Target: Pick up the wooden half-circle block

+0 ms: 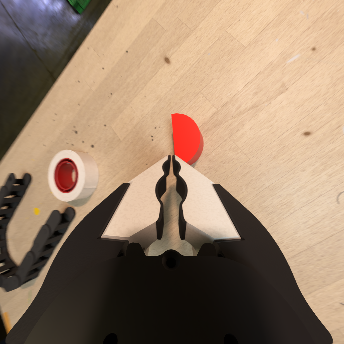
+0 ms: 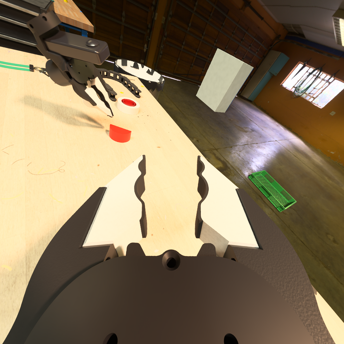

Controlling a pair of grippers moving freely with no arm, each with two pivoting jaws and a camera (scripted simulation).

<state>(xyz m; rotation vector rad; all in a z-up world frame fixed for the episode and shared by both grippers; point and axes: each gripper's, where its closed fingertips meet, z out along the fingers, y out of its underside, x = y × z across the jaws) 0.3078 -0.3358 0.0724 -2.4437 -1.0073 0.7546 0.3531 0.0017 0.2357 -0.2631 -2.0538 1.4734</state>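
Left wrist view showed the red wooden half-circle block (image 1: 186,136) lying flat on the pale wooden bench (image 1: 260,74), just beyond the tips of the left tongs (image 1: 171,157), toward 1 o'clock. Its straight edge ran almost along the line of the tongs, the curved side facing 3 o'clock. The left tongs were nearly closed, only a thin slit between the tips, and held nothing. They were much nearer the block than the right tongs (image 2: 170,158), which stood wide open and empty, well apart, with the block (image 2: 120,133) toward 11 o'clock. I judge the left tongs needed to open before grasping.
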